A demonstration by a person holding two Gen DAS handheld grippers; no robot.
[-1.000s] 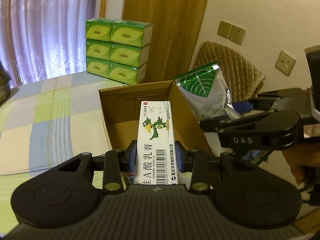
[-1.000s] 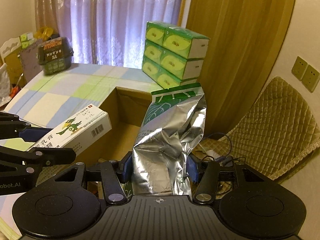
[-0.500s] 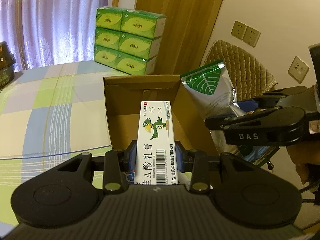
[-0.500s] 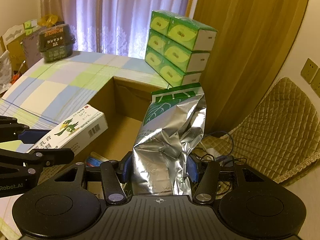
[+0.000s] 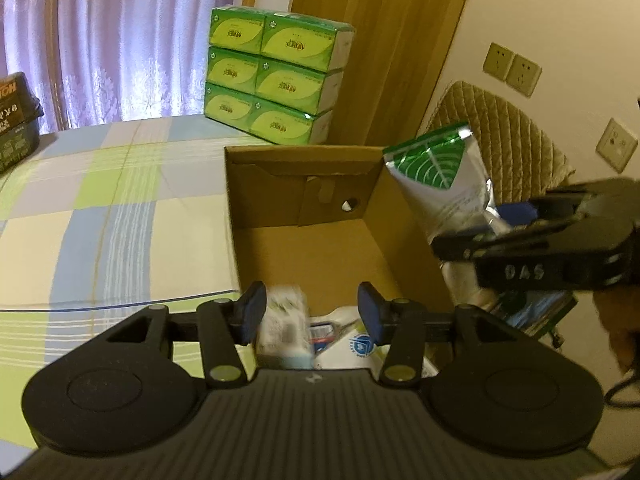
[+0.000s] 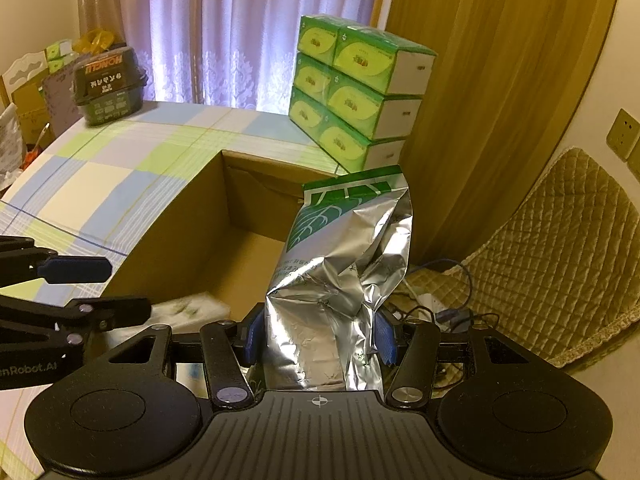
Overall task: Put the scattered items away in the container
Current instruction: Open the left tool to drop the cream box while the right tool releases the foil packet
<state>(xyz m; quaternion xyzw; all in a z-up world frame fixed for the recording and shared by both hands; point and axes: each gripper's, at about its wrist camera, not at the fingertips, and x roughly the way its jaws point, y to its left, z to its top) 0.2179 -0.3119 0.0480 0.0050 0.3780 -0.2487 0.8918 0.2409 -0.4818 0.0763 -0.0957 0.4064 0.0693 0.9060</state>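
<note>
Lilac sheer curtains (image 6: 224, 28) cover a lit window at the back — daylight glows through. Mustard-brown drape (image 6: 492, 80) hangs to their right. Cream wall (image 5: 560, 20) carries beige socket plates (image 5: 512, 68). A chair with a quilted tan cover (image 6: 560, 248) stands beside the wall. Bed under a pastel checked sheet (image 5: 80, 208) — blue, green, cream squares. Room light warm, dim.

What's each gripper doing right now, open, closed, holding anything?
Left gripper: open, holding nothing; a blurred white box is dropping between its fingers into the cardboard box.
Right gripper: closed on the silver foil bag.
</note>
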